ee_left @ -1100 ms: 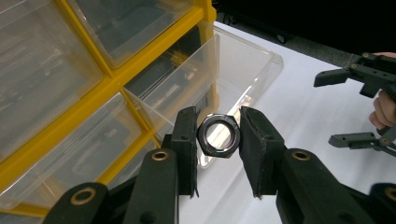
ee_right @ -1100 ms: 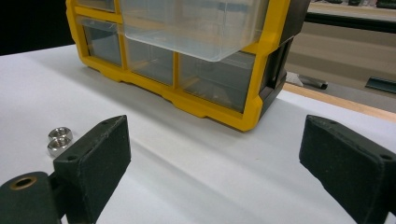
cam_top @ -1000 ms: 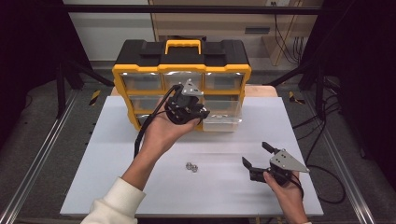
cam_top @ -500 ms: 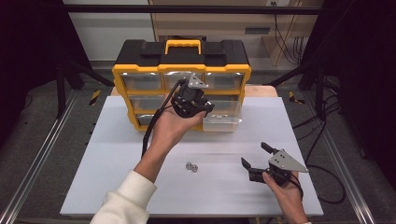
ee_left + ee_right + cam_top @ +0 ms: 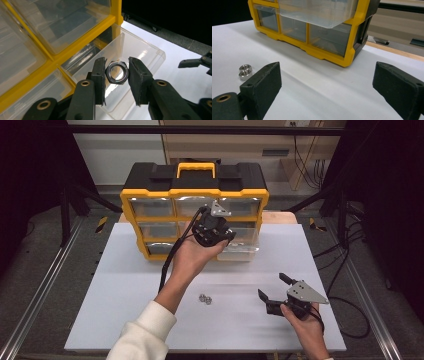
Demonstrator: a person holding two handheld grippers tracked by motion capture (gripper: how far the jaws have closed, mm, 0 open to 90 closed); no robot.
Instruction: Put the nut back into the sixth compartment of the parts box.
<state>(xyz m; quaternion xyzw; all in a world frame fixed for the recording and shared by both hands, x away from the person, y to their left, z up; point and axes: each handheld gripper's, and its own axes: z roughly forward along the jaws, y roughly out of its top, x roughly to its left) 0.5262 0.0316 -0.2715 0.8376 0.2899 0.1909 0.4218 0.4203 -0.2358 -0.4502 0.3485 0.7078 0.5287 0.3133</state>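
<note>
My left gripper [image 5: 117,72] holds a steel hex nut [image 5: 117,72] over the pulled-out clear drawer [image 5: 140,47], bore facing the camera; jaws just easing, nut between them, pads touching its flats.

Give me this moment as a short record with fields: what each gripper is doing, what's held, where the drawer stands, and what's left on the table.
left gripper: holds a hex nut over the open drawer; jaws have just been opening slightly, nut between them
open drawer: clear, pulled out of the yellow organizer, bottom right slot
right gripper: open, holding nothing, low over the white table
loose nuts: two, touching, on the table
</note>
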